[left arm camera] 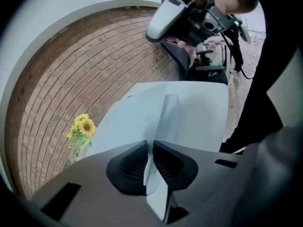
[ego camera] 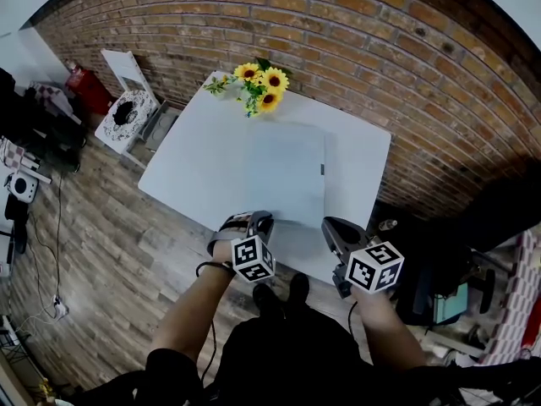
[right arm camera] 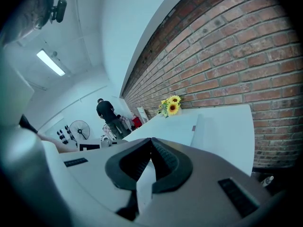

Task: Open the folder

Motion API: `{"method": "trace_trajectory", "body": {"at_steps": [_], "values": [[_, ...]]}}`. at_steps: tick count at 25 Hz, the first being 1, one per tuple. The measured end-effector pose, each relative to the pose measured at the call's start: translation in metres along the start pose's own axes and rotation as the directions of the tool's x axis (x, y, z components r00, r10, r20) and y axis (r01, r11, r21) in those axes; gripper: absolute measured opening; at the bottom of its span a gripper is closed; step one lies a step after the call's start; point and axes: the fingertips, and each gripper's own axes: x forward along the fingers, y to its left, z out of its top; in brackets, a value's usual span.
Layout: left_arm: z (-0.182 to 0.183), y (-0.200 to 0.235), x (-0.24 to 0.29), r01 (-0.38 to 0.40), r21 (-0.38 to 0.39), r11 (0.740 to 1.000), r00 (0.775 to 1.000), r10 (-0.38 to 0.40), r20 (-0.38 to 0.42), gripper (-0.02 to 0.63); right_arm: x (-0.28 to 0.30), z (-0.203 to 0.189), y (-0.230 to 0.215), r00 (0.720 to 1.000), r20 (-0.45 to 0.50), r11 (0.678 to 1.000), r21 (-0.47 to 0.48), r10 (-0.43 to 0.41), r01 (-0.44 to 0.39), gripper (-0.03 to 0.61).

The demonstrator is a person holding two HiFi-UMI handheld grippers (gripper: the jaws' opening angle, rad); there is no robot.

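Folder [ego camera: 283,172] lies flat on table [ego camera: 190,172], centre to right, its near edge close to the table's near edge. Left gripper [ego camera: 259,220] is narrow, pinching the cover [left arm camera: 169,115] at that edge, and the cover stands raised there. Right gripper [ego camera: 335,227] has its jaws together by the near right corner. A pale strip shows between them, unsure if folder.

Likely best: keep the pinch firm, swing the cover in an arc about its spine, no dragging.

Sunflowers [ego camera: 258,83] stand just past the far edge. Bare table to the left gives room.
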Motion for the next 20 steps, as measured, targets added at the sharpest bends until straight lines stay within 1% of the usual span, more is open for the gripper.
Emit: {"method": "trace_trajectory", "body": {"at_steps": [3,7,9,11,14,18,20], "values": [[0.003,0.015,-0.011,-0.038,-0.143,0.989,0.997,0.047,0.059,0.040,0.001,-0.002,-0.007,1.000,-0.006,1.000,-0.002,-0.014,0.014,0.015],[0.002,0.027,-0.021,-0.066,-0.262,0.963,0.991,0.093,0.092,0.037,0.005,-0.009,-0.019,0.999,-0.035,0.999,-0.006,-0.038,0.038,0.015],[0.000,0.030,-0.026,-0.074,-0.329,0.941,0.988,0.114,0.104,0.035,0.007,-0.011,-0.020,0.999,-0.043,0.999,-0.011,-0.031,0.031,0.015],[-0.003,0.034,-0.031,-0.076,-0.423,0.903,0.984,0.137,0.115,0.035,0.009,-0.009,-0.020,0.999,-0.048,1.000,-0.016,-0.018,0.017,0.015],[-0.010,0.038,-0.038,-0.076,-0.556,0.827,0.978,0.170,0.119,0.035,0.012,-0.005,-0.021,0.999,-0.050,1.000,-0.020,0.005,-0.006,0.015],[-0.013,0.041,-0.050,-0.078,-0.676,0.733,0.966,0.223,0.130,0.034,0.017,0.001,-0.021,0.998,-0.051,0.998,-0.031,0.047,-0.048,0.015],[-0.014,0.041,-0.056,-0.078,-0.735,0.674,0.960,0.249,0.127,0.032,0.018,0.002,-0.022,0.997,-0.054,0.997,-0.041,0.063,-0.065,0.015]]}}
